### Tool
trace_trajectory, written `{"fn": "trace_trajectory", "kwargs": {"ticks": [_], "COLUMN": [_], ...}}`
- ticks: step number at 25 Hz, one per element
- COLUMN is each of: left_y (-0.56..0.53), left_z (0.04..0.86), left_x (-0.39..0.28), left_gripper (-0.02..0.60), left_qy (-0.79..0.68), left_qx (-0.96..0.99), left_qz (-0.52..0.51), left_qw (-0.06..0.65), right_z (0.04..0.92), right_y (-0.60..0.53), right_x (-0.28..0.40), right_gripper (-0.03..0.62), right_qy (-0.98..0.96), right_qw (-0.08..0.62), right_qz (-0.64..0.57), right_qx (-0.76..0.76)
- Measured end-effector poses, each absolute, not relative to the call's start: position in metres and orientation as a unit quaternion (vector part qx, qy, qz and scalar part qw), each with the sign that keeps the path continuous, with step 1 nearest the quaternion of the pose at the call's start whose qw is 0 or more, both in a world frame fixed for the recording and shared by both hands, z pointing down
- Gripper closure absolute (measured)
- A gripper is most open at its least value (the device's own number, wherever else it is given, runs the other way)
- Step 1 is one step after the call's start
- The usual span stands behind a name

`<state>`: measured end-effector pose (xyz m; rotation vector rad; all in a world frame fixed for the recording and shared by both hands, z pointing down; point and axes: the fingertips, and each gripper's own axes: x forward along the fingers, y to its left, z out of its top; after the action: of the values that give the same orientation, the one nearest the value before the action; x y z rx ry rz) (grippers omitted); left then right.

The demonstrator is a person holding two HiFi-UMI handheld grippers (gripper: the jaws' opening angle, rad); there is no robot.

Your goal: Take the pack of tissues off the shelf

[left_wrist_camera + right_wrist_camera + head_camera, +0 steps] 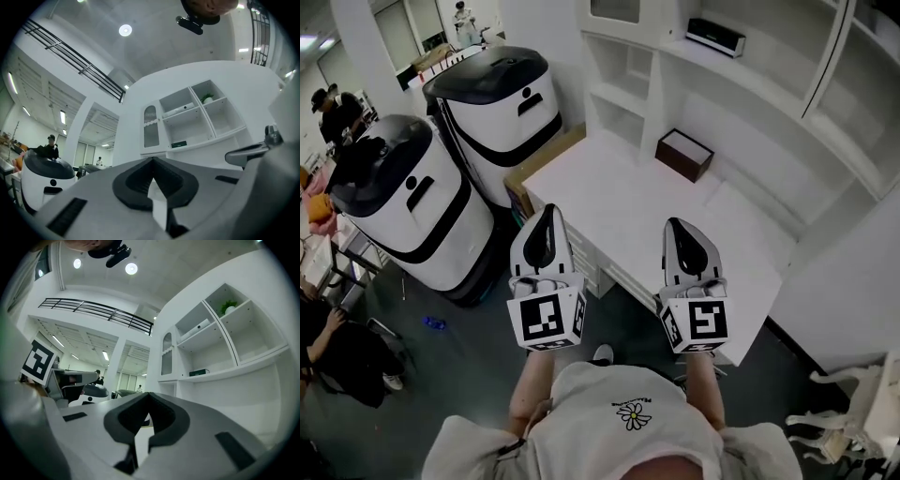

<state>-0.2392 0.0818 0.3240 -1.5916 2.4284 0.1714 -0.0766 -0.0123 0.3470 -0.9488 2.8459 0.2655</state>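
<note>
A flat white pack with a dark edge (713, 36), which looks like the tissues, lies on an upper shelf of the white shelf unit (623, 98). It also shows as a pale strip in the left gripper view (178, 110) and in the right gripper view (197, 327). My left gripper (547, 212) (151, 161) and right gripper (675, 226) (149, 395) hover side by side over the front of the white desk (619, 202). Both are shut and hold nothing. They are well short of the shelves.
An open dark brown box (684, 154) sits on the desk below the shelves. Two large white-and-black rounded machines (502, 103) (403, 202) stand left of the desk beside a cardboard box (546, 161). A person (333, 112) stands far left. A small plant (228, 306) occupies the top shelf.
</note>
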Motion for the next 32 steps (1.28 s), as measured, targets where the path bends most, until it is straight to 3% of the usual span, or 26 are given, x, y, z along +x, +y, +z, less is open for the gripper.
{"fn": "trace_trajectory", "kwargs": {"ticks": [8, 21, 26, 29, 32], "left_y": [0.022, -0.030, -0.063, -0.081, -0.094], "left_z": [0.342, 0.332, 0.335, 0.342, 0.348], "left_x": [-0.253, -0.260, -0.249, -0.245, -0.245], "left_gripper": [0.581, 0.576, 0.268, 0.194, 0.162], "left_qy": [0.822, 0.826, 0.794, 0.783, 0.789], "left_qx": [-0.561, -0.552, -0.598, -0.615, -0.609], "left_qz": [0.051, 0.068, 0.078, 0.075, 0.066], "left_qw": [0.083, 0.087, 0.074, 0.057, 0.044], "right_z": [0.344, 0.341, 0.345, 0.343, 0.343], "right_y": [-0.075, -0.125, -0.145, -0.155, -0.162], "right_x": [-0.101, -0.108, -0.097, -0.092, -0.088], "right_gripper": [0.591, 0.591, 0.591, 0.591, 0.592], "right_qy": [0.938, 0.943, 0.938, 0.935, 0.934], "right_qw": [0.066, 0.081, 0.080, 0.084, 0.086], "right_qz": [0.090, 0.080, 0.075, 0.073, 0.072], "right_qx": [-0.329, -0.314, -0.328, -0.336, -0.340]}}
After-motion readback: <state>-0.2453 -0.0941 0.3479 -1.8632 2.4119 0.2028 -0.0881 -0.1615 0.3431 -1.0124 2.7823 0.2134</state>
